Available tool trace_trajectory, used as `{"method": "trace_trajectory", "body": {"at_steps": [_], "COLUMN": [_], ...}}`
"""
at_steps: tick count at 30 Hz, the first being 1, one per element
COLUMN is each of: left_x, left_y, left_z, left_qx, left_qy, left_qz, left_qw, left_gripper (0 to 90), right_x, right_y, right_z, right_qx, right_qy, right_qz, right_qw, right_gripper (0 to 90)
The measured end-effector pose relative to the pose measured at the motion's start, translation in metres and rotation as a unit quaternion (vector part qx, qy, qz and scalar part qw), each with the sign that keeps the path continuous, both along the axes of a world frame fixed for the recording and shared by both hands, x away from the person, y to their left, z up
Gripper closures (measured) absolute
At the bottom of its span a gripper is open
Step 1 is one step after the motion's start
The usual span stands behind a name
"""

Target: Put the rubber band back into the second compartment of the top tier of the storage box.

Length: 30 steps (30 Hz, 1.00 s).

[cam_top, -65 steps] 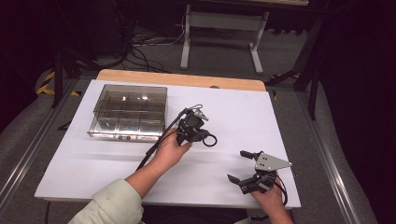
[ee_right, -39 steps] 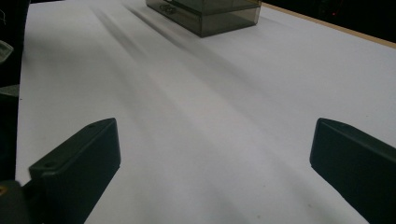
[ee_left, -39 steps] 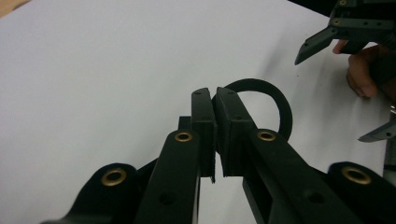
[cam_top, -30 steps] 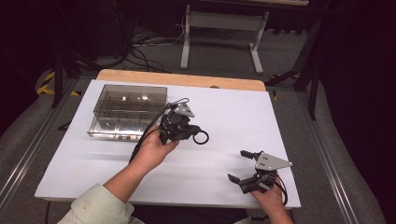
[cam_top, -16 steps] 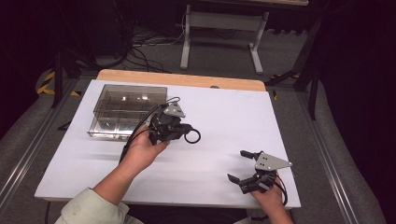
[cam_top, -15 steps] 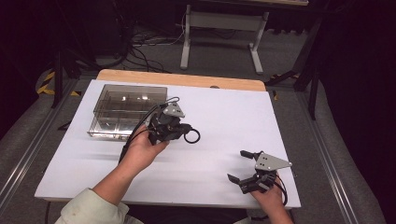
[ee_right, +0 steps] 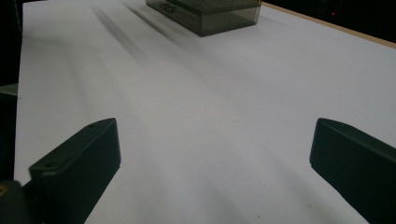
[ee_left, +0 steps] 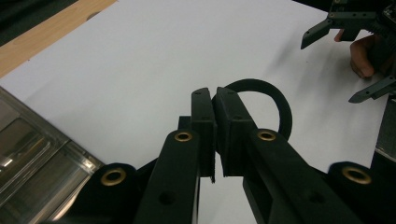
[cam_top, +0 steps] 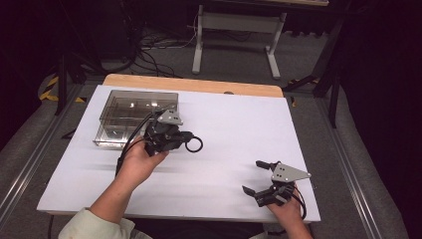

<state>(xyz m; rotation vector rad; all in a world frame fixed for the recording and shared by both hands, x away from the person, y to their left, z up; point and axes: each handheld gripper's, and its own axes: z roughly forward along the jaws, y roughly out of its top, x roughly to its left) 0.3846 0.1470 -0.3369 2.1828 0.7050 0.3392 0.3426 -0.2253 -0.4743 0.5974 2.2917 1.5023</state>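
Observation:
A black rubber ring [cam_top: 201,145] hangs just above the white table [cam_top: 234,124], right of the clear box. My left gripper [cam_top: 187,141] is shut on the ring's near edge. In the left gripper view the jaws [ee_left: 215,95] stand pressed together on the ring [ee_left: 276,100], whose loop sticks out past the tips to the right. My right gripper [cam_top: 252,176] rests open near the table's front right corner, with nothing between its fingers. Its two black jaws [ee_right: 215,158] stand wide apart over bare table in the right gripper view.
A clear smoked plastic box [cam_top: 107,142] with several compartments stands at the table's back left, just left of my left gripper; it also appears as the box [ee_left: 28,158] and the box [ee_right: 210,14]. A wooden strip [cam_top: 194,84] edges the far side.
My left hand has carried the ring leftward toward the clear box, lifting slightly. The right gripper has stayed where it was, still open.

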Motion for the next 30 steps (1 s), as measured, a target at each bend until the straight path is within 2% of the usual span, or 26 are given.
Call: {"method": "trace_trajectory", "body": {"at_steps": [2, 6, 12, 13, 15, 17, 22, 25, 26, 27, 30], "left_x": [-0.001, -0.001, -0.002, -0.002, -0.001, -0.002, -0.003, -0.003, -0.003, -0.003, -0.004], "left_y": [0.007, 0.019, 0.024, 0.024, 0.027, 0.028, 0.037, 0.045, 0.046, 0.050, 0.057], "left_z": [0.000, 0.000, 0.002, 0.001, 0.001, 0.001, 0.002, 0.003, 0.003, 0.004, 0.005], "left_qx": [0.000, -0.014, -0.012, -0.016, -0.009, -0.010, -0.013, -0.007, -0.012, -0.009, -0.010], "left_qy": [-0.001, 0.004, -0.003, 0.001, -0.005, 0.000, -0.004, -0.011, -0.008, -0.013, -0.011], "left_qz": [0.004, 0.013, 0.018, 0.016, 0.021, 0.024, 0.034, 0.041, 0.046, 0.048, 0.057], "left_qw": [1.0000, 0.9998, 0.9998, 0.9997, 0.9997, 0.9997, 0.9993, 0.9991, 0.9989, 0.9987, 0.9983], "left_gripper": [86.4, 86.4, 86.4, 86.4, 86.4, 86.3, 86.4, 86.3, 86.3, 86.3, 86.3], "right_x": [0.000, 0.000, 0.000, 0.000, 0.000, 0.000, 0.000, 0.000, 0.000, 0.000, 0.000], "right_y": [0.000, 0.001, 0.001, 0.001, 0.001, 0.001, 0.001, 0.001, 0.001, 0.001, 0.001], "right_z": [0.000, 0.000, 0.000, 0.000, 0.000, 0.000, 0.000, 0.000, 0.000, 0.000, 0.000], "right_qx": [0.000, 0.000, 0.000, 0.000, 0.000, 0.000, 0.000, 0.000, 0.000, 0.000, -0.001], "right_qy": [0.000, 0.000, 0.000, 0.000, 0.000, 0.000, 0.000, 0.000, 0.000, 0.000, 0.001], "right_qz": [0.000, 0.000, 0.000, 0.000, 0.000, 0.001, 0.001, 0.001, 0.001, 0.001, 0.001], "right_qw": [1.0000, 1.0000, 1.0000, 1.0000, 1.0000, 1.0000, 1.0000, 1.0000, 1.0000, 1.0000, 1.0000], "right_gripper": [2.5, 2.5, 2.5, 2.5, 2.5, 2.5, 2.5, 2.5, 2.5, 2.5, 2.5]}}
